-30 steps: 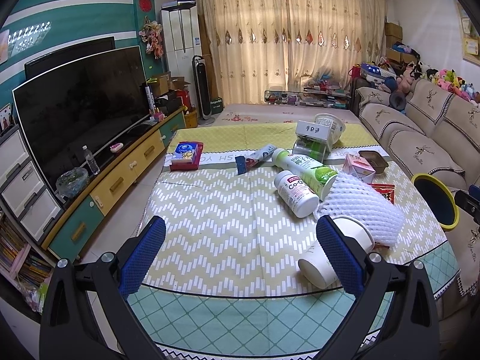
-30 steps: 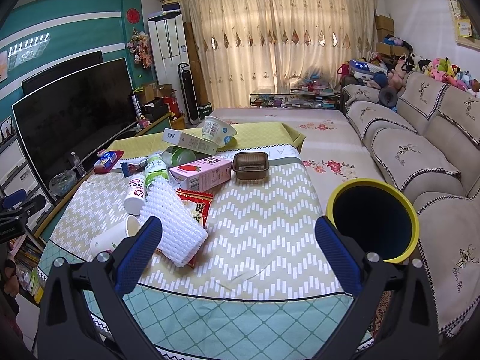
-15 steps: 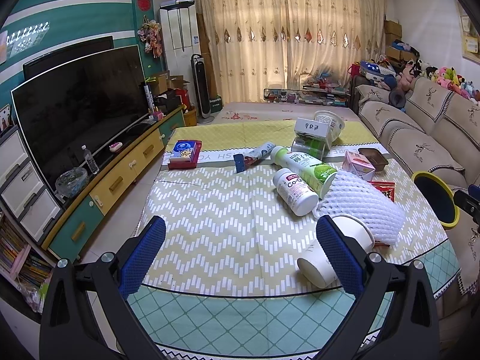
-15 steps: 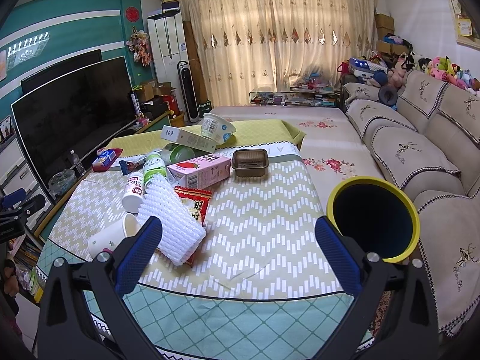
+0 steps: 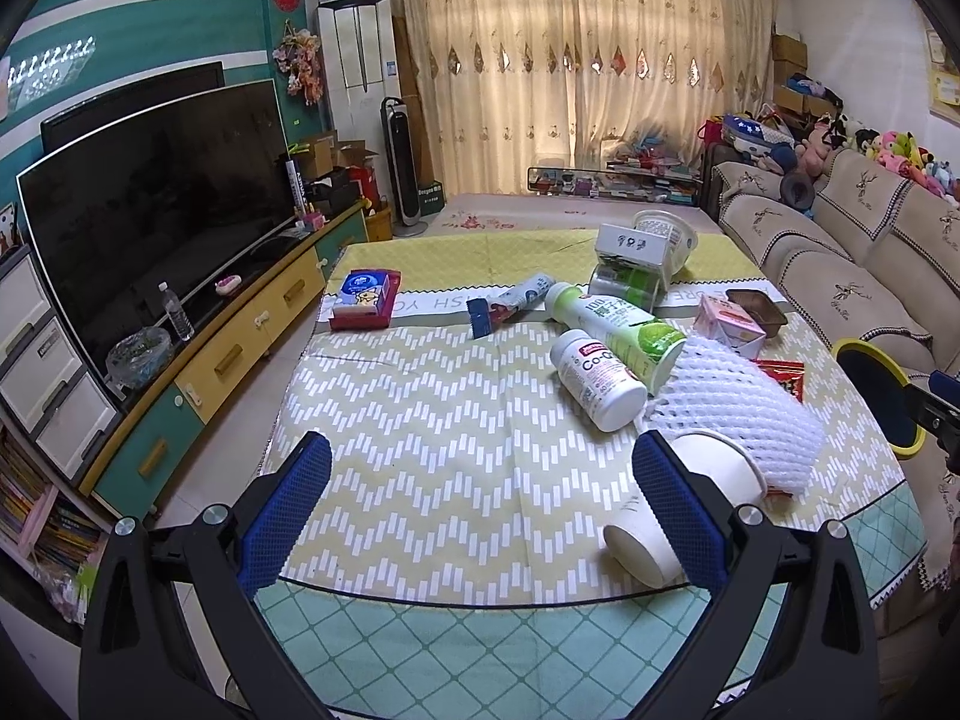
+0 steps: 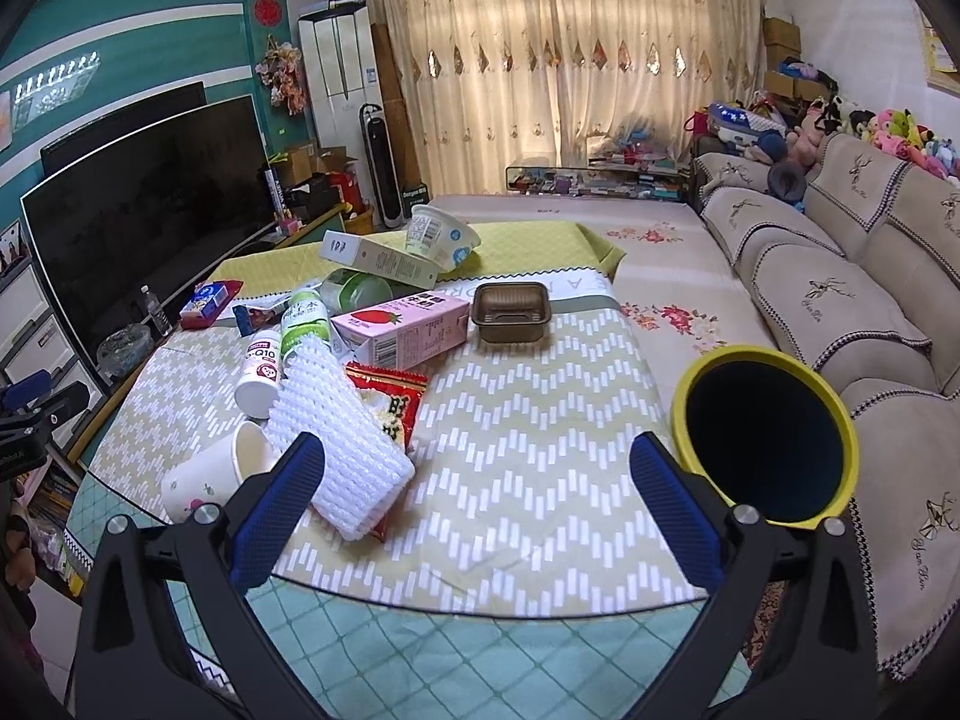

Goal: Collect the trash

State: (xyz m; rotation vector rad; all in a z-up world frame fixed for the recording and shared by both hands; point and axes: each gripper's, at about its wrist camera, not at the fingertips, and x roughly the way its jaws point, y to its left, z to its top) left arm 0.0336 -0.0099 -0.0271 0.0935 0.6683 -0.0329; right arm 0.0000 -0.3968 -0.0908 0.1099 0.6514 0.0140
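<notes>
While both tongs hover over the near edge of the worktop [image 5: 456, 420], neither pinches anything. Left tongs [image 5: 480, 510] are spread wide w/ blue pads; right tongs [image 6: 474, 510] likewise spread, nothing between the pads.

Trash sits mostly on the right half of the worktop in the left view, left half in the right view. Largest: yellow-rimmed bin [image 6: 774, 438], off the worktop's right edge beside the sofa [image 6: 840, 276], just past the right finger of the right tongs. Next, white foam net sleeve [image 5: 744, 402], lying ahead-right of the left tongs, ahead-left of the right tongs, its near end beside the right tongs' left finger. Paper cup [image 5: 690, 504] lies on its side, touching the sleeve, partly behind the left tongs' right finger. Green-white bottle [image 5: 618, 330] and white Co-Q10 bottle [image 5: 594, 378] lie side by side farther in. Pink carton [image 6: 408, 324], red snack packet [image 6: 396, 402] under the sleeve, brown tray [image 6: 510, 312] farther. Far end: white box [image 6: 378, 258] atop a green tub, yogurt cup [image 6: 438, 234]. Far left: blue-red pack [image 5: 363, 297].
</notes>
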